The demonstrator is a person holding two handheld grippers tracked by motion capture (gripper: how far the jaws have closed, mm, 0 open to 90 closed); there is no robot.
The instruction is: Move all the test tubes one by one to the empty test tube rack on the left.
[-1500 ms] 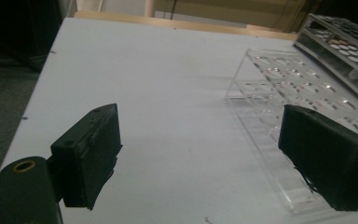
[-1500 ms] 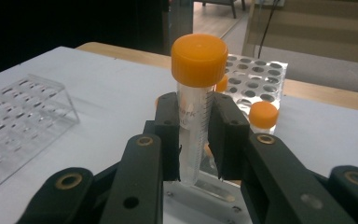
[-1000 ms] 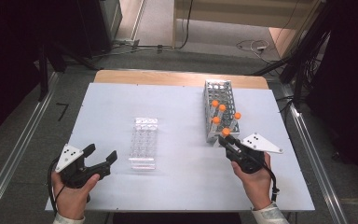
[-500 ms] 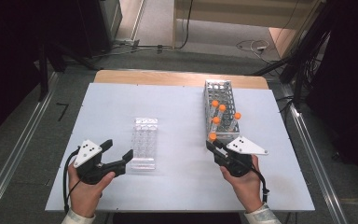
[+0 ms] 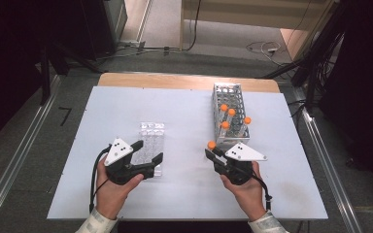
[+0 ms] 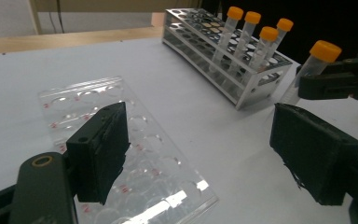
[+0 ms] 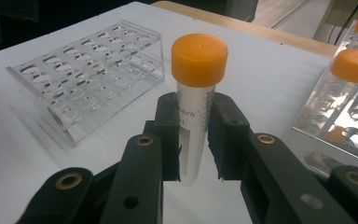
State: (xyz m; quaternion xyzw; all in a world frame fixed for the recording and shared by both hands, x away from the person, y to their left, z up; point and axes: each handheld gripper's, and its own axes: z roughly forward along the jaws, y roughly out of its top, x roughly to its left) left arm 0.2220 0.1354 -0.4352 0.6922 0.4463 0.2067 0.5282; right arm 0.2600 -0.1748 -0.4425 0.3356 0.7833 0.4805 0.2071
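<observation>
Orange-capped tube (image 7: 196, 100) stood upright, clamped between the fingers of the right gripper (image 5: 217, 156), above the white desk (image 5: 184, 111) just in front of the metal rack (image 5: 230, 114). The left gripper (image 5: 150, 158), fingers spread and just narrowing with nothing between them, hovered over the clear plastic rack (image 5: 151, 141).

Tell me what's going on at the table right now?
A person works with tongs in each hand. The right tongs are shut on an orange-capped tube, held upright above the table near the metal rack, where four more capped tubes stand. The left tongs are open at the near end of the clear plastic rack, its wells empty; their jaws have just been closing slightly.
</observation>
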